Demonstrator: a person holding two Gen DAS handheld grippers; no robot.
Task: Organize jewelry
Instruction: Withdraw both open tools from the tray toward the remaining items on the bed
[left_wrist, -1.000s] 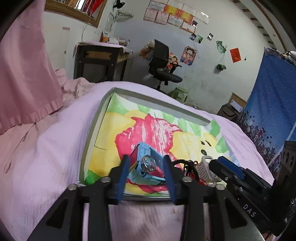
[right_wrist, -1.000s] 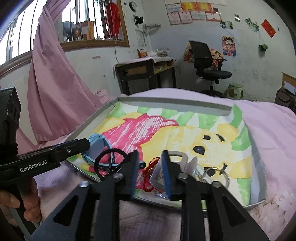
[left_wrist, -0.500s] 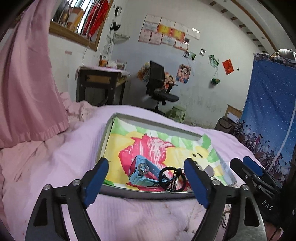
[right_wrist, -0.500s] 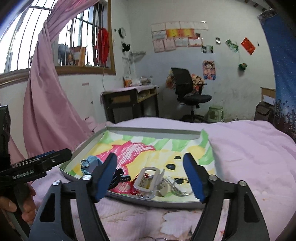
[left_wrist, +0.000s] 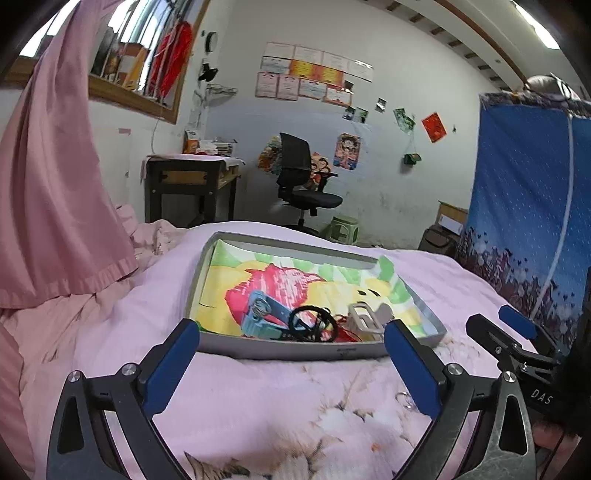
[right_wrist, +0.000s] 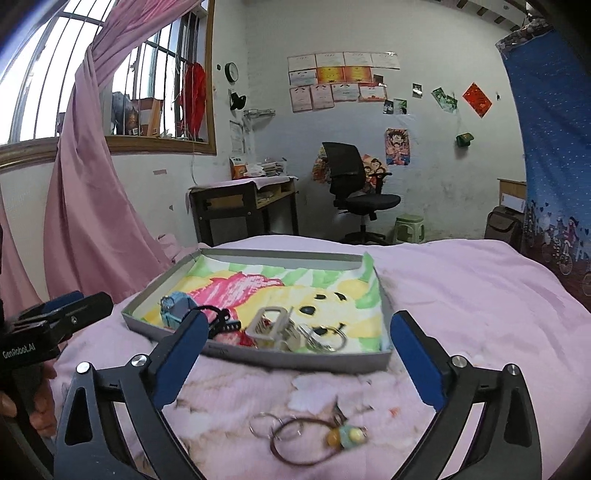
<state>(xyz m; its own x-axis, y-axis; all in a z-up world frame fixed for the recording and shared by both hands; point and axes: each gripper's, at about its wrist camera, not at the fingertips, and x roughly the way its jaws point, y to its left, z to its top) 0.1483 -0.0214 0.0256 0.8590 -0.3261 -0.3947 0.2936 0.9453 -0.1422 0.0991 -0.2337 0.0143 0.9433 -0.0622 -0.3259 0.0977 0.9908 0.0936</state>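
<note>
A shallow grey tray (left_wrist: 295, 349) lined with a bright bear drawing lies on the pink bed. In it sit a blue watch (left_wrist: 264, 314), a black bracelet (left_wrist: 312, 323), a red cord and a silver clasp (left_wrist: 364, 319). My left gripper (left_wrist: 291, 326) hangs in front of the tray's near wall, its jaws opening wide with nothing held between them. My right gripper (right_wrist: 299, 317) is likewise short of the tray (right_wrist: 295, 360), jaws opening, holding nothing. A key ring with a brown cord and a small charm (right_wrist: 314, 437) lies on the bedcover below it.
A pink curtain (right_wrist: 92, 206) hangs at the left, a blue patterned cloth (left_wrist: 524, 229) at the right. Beyond the bed stand a desk (right_wrist: 243, 206), a black office chair (right_wrist: 354, 192) and a green stool (right_wrist: 408, 227). A small ring (left_wrist: 404, 398) lies on the bedcover.
Both grippers opened and drew back from the tray. The left let go of the blue watch and the right let go of the silver clasp; both things now lie in the tray.
</note>
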